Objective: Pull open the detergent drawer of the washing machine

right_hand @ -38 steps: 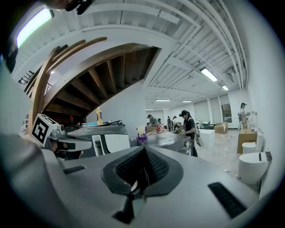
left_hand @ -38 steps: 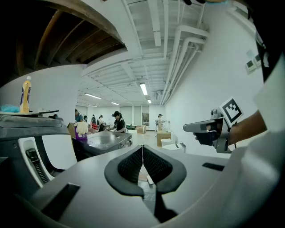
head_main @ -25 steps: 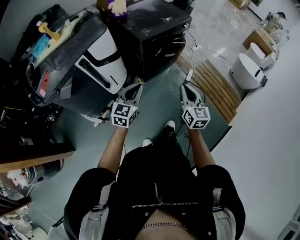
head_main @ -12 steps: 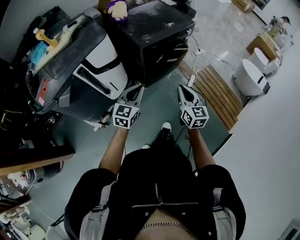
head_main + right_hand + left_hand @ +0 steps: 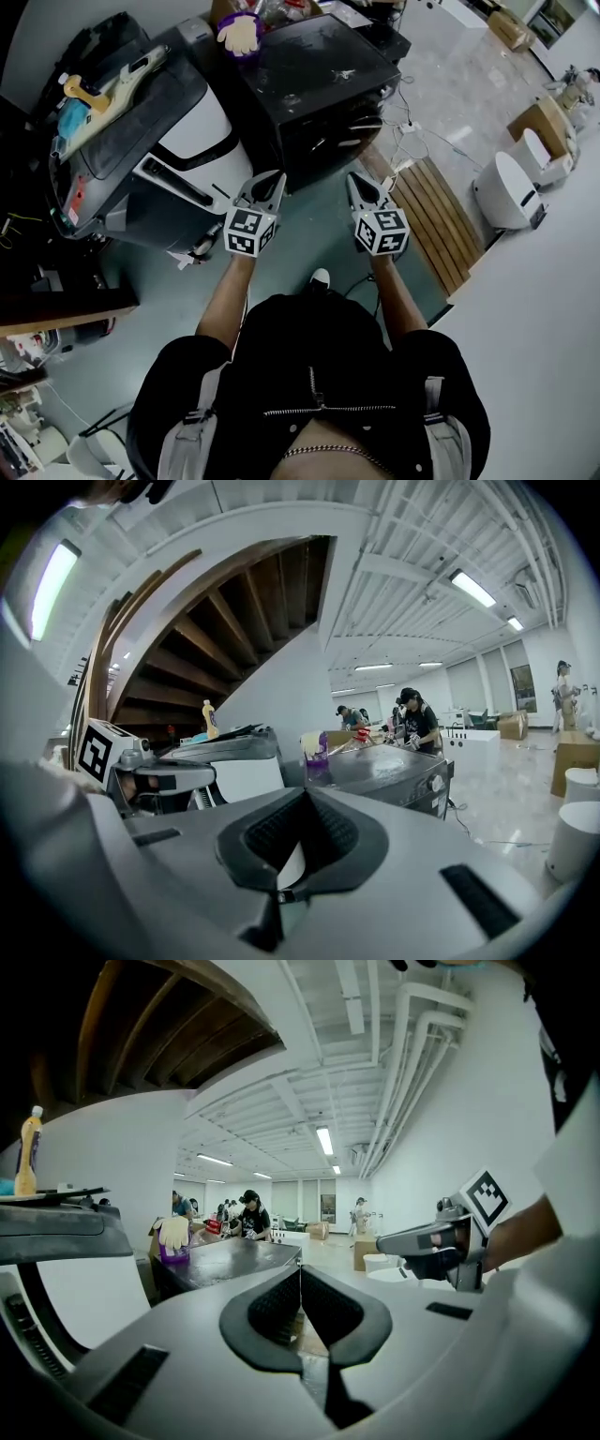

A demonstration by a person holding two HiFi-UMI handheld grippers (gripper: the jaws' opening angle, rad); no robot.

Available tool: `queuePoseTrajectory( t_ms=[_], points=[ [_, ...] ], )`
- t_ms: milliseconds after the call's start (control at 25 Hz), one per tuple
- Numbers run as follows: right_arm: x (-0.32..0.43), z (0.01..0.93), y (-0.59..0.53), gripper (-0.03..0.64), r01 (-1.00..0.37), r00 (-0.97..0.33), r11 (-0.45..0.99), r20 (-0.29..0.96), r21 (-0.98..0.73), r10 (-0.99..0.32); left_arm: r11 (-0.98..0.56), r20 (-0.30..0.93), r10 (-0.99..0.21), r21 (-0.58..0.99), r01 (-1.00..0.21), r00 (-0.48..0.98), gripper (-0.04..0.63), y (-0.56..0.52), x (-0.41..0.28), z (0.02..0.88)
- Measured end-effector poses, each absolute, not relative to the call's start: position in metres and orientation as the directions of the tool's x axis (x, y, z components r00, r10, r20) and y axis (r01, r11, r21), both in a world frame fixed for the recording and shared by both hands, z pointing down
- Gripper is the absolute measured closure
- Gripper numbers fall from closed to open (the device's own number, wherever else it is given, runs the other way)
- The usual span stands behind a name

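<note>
Overhead, two level views sharing black machine

- The head view is dim and low in contrast; the person's dark clothing swallows nearly all detail.
- The pale floor at its upper right carries a soft sheen from overhead light.
- Both gripper views are far brighter, lit by ceiling strip lights that burn out to plain white.
- In the right gripper view the underside of the staircase sits in deep shadow.
- Fisheye distortion bows the walls and ceiling pipes, and the corners fall to black.
- The left gripper and the right gripper look soft so near the lens; the distant people are small and slightly blurred.
</note>
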State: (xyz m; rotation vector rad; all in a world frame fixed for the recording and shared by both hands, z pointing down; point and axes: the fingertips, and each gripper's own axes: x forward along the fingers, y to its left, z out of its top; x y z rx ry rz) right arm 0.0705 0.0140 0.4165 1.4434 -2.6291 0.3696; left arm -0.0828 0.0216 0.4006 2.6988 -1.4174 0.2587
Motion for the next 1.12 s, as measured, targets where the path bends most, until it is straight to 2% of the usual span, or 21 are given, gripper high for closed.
queuePoseTrajectory(
  t_ms=[440,1120],
  points=[
    [0.1,0.429,-0.043,0.621,-0.783,-0.619,0.579,0.194,-0.227,-0.761,-0.497,0.222,-0.845,0.007,-0.867,0.487,0.575,-0.02,-0.057,0.42],
    [0.095,0.454,-0.116,0.621,-0.778,-0.615,0.539,0.213,-0.322,-0.759,-0.568,0.238,-0.793,0.044,-0.822,0.561,0.575,-0.114,-0.039,0.44]
  ],
)
